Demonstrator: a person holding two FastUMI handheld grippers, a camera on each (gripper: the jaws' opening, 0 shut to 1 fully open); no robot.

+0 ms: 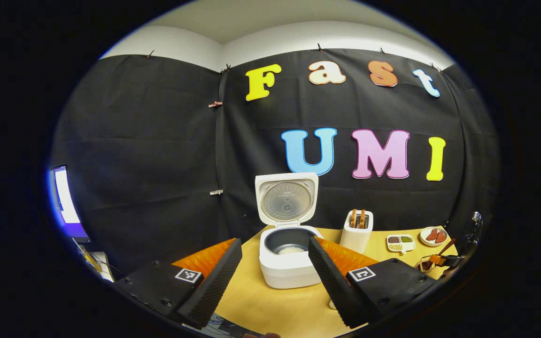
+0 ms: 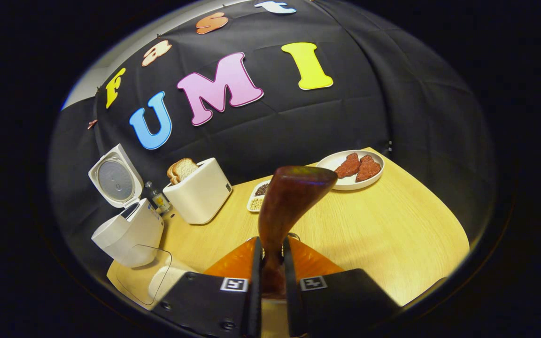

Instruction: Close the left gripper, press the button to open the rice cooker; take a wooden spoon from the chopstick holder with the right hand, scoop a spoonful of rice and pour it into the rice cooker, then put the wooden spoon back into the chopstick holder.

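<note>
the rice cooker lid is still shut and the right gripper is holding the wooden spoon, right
Not quite: the rice cooker has its lid standing open, as the left gripper view shows, with rice in the pot. The right gripper does hold the wooden spoon.

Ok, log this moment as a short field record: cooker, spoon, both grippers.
rice cooker: lid up, white grains in the pot
wooden spoon: clamped in the right gripper, bowl end up
left gripper: open, holding nothing, facing the cooker
toaster: beside the cooker, bread in its slot
plate: far side of the table, reddish pieces on it
</note>
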